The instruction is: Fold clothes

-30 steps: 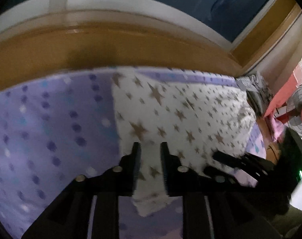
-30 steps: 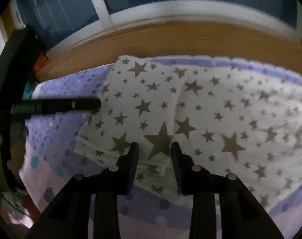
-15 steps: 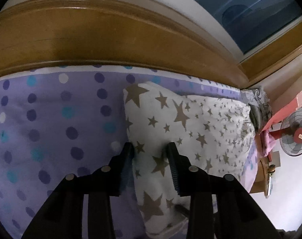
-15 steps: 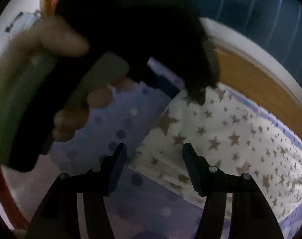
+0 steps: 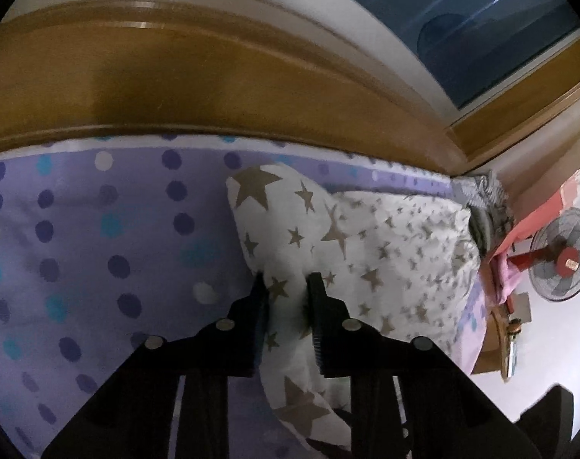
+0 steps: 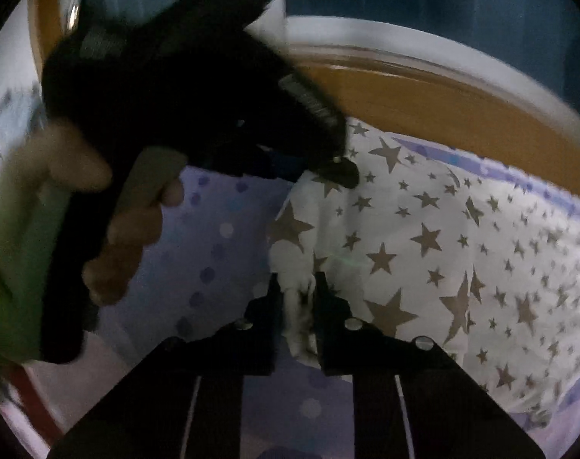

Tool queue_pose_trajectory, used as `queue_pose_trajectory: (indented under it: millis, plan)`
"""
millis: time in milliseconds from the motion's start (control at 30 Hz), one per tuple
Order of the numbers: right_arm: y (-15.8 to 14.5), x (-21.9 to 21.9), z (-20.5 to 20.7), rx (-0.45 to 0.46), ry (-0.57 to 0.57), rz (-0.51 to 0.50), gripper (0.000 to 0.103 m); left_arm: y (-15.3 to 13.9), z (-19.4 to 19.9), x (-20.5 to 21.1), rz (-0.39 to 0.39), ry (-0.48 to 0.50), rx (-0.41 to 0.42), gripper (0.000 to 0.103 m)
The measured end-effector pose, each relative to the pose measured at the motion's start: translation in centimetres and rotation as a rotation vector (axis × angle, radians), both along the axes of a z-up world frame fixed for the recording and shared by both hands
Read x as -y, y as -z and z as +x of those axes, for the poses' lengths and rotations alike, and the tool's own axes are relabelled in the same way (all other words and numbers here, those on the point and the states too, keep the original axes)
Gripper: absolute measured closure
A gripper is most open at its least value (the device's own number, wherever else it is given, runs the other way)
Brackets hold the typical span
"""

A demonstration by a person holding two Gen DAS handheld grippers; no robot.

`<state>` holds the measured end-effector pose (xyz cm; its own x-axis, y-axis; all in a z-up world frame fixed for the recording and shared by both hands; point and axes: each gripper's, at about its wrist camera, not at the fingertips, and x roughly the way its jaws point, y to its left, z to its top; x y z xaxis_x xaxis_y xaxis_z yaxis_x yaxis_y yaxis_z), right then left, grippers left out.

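Two closing claws [image 5: 287, 287] [image 6: 295, 287] on star-print cloth [image 5: 385, 252] edge, dotted sheet [image 5: 79, 248] alongside.

hidden: fold of white star-printed cloth [image 6: 424, 237] under blurred black left claw [image 6: 341, 170] | blurred: hand [image 6: 110, 229] on its handle | cut off: standing fan with red hub [image 5: 563, 260] at right edge | too small: grey heap [image 5: 485, 206] beyond cloth
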<state>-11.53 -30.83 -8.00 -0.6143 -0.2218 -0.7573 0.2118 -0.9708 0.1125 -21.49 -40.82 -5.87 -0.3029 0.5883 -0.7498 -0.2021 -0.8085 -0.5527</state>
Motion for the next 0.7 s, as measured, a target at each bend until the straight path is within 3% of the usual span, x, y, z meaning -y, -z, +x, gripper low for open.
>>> queue_pose_trajectory:
  millis: [233,400,567,700]
  plan:
    - [-3.9,-5.9,1.6,-0.062,-0.006,-0.192,0.090,-4.4,0.7,-2.6,0.103,-0.030,-0.040,0.084]
    - [-5.4,-11.7,2.9,-0.087,0.054,-0.308,0.090,-6.6,0.6,-7.9,0.081,0.039,-0.088,0.084]
    - [-4.7,-17.5,3.4,-0.067,0.187,-0.399,0.090,-6.2,0.1,-14.5,0.050,0.126,-0.081,0.084]
    - [-2.8,-21.5,3.7,-0.030,0.296,-0.470,0.090,-3.9,-0.6,-19.3,0.007,0.195,-0.043,0.084]
